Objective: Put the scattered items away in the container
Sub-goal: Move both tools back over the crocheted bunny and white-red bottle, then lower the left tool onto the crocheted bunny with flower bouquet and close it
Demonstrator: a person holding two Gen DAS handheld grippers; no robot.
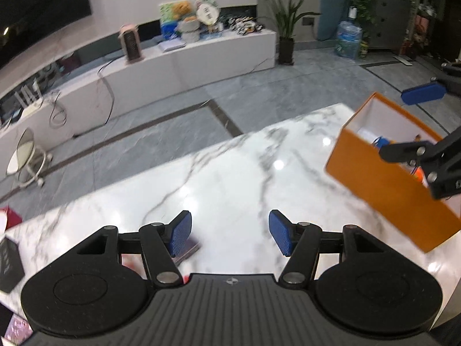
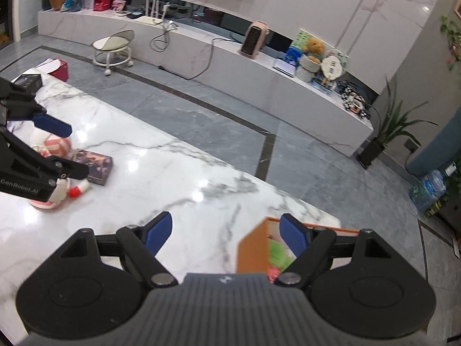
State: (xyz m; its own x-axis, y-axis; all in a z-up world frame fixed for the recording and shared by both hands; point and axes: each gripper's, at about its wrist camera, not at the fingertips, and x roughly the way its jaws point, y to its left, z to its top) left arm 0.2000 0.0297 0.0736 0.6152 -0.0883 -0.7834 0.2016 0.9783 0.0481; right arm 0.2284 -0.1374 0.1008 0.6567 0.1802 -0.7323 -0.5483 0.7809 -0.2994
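Note:
An orange box (image 1: 383, 178) stands on the white marble table (image 1: 224, 178) at the right, with several small items inside. It also shows in the right wrist view (image 2: 252, 248), under my right gripper (image 2: 227, 232), which is open and empty above its left wall. My left gripper (image 1: 230, 235) is open and empty above the table. Under its left finger lies a purple box (image 1: 188, 249), also in the right wrist view (image 2: 96, 165). Beside it lie a pink and white ball (image 2: 57, 147) and a pink plush toy with a red tip (image 2: 72, 191).
A black box (image 1: 8, 262) lies at the table's left edge. A red box (image 2: 59, 69) sits on the floor. A low white bench (image 2: 259, 77) with a heater and toys runs along the wall. A round stool (image 2: 113, 47) stands on the floor.

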